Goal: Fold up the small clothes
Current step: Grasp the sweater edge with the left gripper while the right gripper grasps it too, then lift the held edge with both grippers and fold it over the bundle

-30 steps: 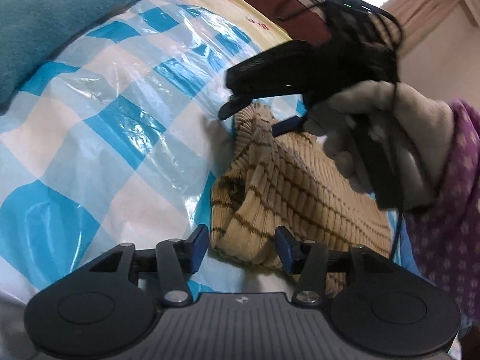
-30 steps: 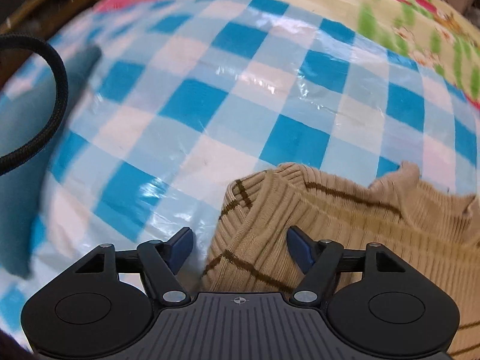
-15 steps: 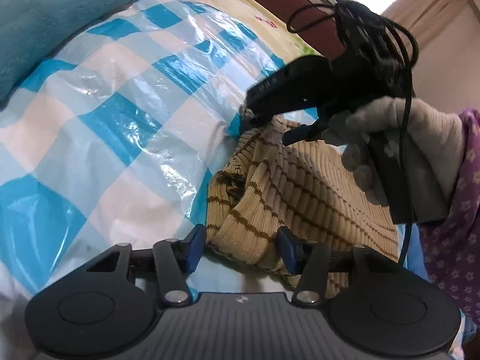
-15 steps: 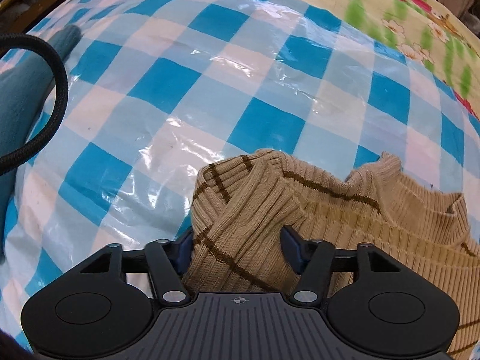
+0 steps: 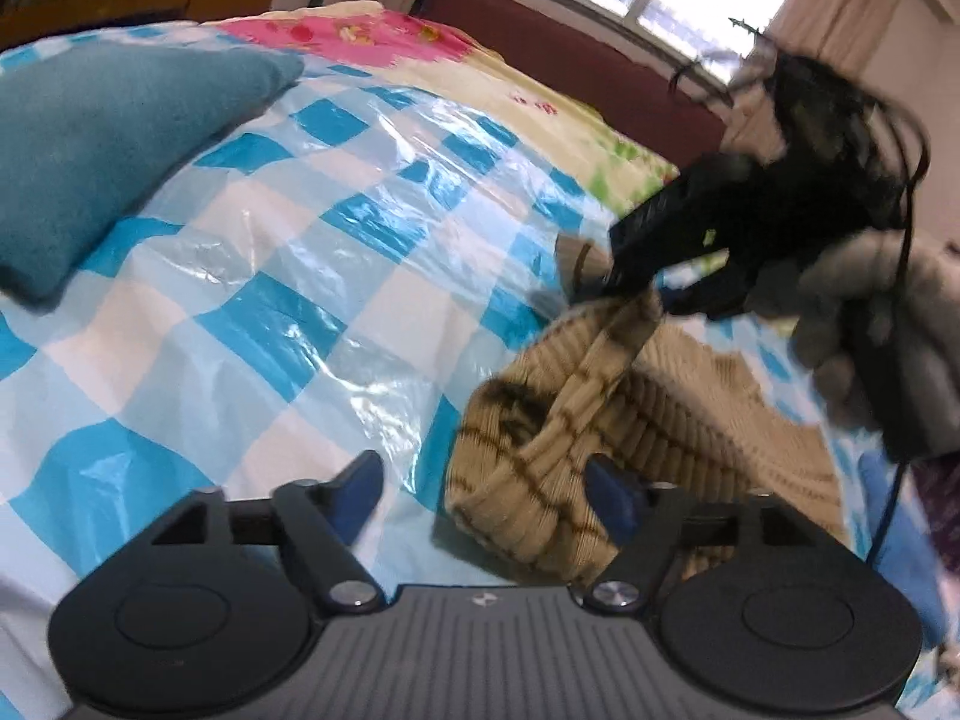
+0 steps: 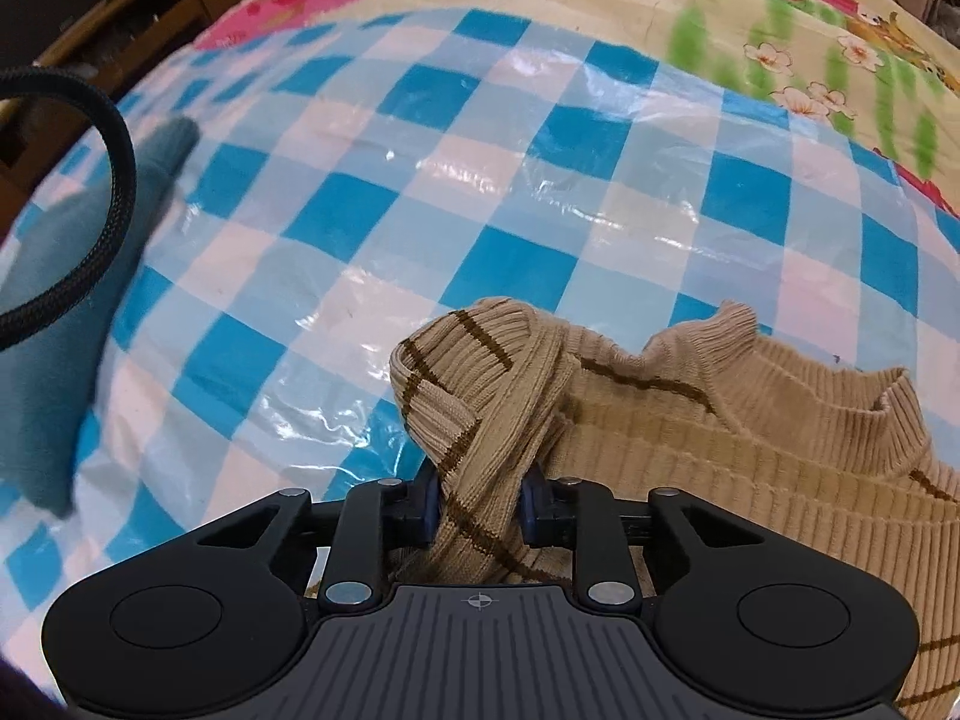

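The right gripper (image 6: 477, 507), wide apart a moment ago, has just closed and now pinches the tan sweater (image 6: 690, 420) on the blue checked sheet (image 6: 372, 222), while the left gripper (image 5: 486, 495) has just opened, its jaws spread beside the sweater.

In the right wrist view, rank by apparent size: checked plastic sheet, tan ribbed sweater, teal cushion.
1. Checked plastic sheet, largest.
2. Tan ribbed sweater.
3. Teal cushion, smallest showing, though the frame edge cuts it off.

Right gripper (image 6: 477, 501) newly clamped on sweater (image 6: 690, 420); left gripper (image 5: 486, 492) wider.
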The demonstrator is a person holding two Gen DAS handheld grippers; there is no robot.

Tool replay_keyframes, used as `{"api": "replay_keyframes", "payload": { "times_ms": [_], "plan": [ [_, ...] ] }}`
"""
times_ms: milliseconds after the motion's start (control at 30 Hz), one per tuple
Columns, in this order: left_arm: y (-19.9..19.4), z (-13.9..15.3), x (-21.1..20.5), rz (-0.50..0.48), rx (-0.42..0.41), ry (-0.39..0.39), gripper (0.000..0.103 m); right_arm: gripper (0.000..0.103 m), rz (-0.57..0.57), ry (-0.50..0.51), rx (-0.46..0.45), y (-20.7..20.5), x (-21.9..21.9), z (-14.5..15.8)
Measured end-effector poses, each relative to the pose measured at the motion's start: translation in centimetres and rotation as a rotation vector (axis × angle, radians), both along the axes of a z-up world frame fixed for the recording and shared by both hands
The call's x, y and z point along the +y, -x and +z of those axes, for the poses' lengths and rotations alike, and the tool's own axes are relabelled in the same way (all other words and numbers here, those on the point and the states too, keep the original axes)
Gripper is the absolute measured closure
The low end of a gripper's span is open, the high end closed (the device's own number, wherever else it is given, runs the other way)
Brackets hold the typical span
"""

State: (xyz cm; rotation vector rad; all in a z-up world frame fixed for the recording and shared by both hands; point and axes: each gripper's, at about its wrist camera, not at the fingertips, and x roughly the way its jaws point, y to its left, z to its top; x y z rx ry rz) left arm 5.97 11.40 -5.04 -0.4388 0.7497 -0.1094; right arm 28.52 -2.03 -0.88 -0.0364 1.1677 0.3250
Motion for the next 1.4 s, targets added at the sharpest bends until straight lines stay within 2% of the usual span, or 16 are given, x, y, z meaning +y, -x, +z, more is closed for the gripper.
{"api": "replay_keyframes", "payload": {
  "times_ms": [167,267,333,367,400,467,600,767,800,833,933,1100,1267,1400],
  "plan": [
    [-0.7,-0.2,-2.0,-0.053,-0.005,-0.11,0.02,0.08,-0.01,-0.05,0.0,0.4,-1.6,0.8],
    [-1.7,-0.3,-2.3,-0.052,0.016,-0.099,0.021,0.08,-0.019,-0.085,0.0,0.7,-2.5,0.9],
    [-2.2,-0.4,-2.7,-0.067,0.039,-0.083,0.037,0.08,-0.026,-0.112,0.003,0.8,-3.2,1.0],
    [-2.6,-0.6,-2.9,-0.071,0.061,-0.072,0.055,0.08,-0.029,-0.124,0.003,0.9,-3.6,1.1],
    [-2.9,-0.9,-3.0,-0.078,0.08,-0.049,0.068,0.08,-0.033,-0.138,0.002,1.0,-4.0,1.3],
    [-3.2,-0.9,-3.0,-0.089,0.085,0.005,0.08,0.08,-0.036,-0.163,-0.001,1.2,-4.9,1.6],
    [-2.3,1.7,-5.1,-0.138,0.006,-0.002,0.082,0.08,-0.066,-0.232,-0.023,1.6,-7.9,2.7],
    [-2.5,5.3,-10.2,-0.295,-0.091,0.014,0.082,0.082,-0.141,-0.317,-0.08,2.2,-13.8,4.9],
    [-2.6,5.8,-11.6,-0.334,-0.104,0.01,0.082,0.088,-0.159,-0.33,-0.09,2.4,-15.4,5.2],
    [-2.7,6.0,-13.0,-0.37,-0.109,0.008,0.082,0.088,-0.181,-0.34,-0.096,2.7,-17.0,5.4],
    [-3.1,5.4,-17.0,-0.457,-0.1,-0.003,0.082,0.089,-0.258,-0.339,-0.1,3.2,-21.4,4.5],
    [-3.7,2.5,-22.8,-0.566,-0.037,-0.058,0.082,0.089,-0.374,-0.362,-0.045,4.3,-26.7,0.3],
    [-3.3,1.4,-25.0,-0.607,-0.022,-0.119,0.082,0.089,-0.436,-0.41,-0.014,4.8,-29.8,-2.7],
    [-3.0,1.4,-25.4,-0.631,-0.04,-0.15,0.082,0.089,-0.444,-0.473,-0.022,5.5,-31.2,-3.3]
  ]
}}
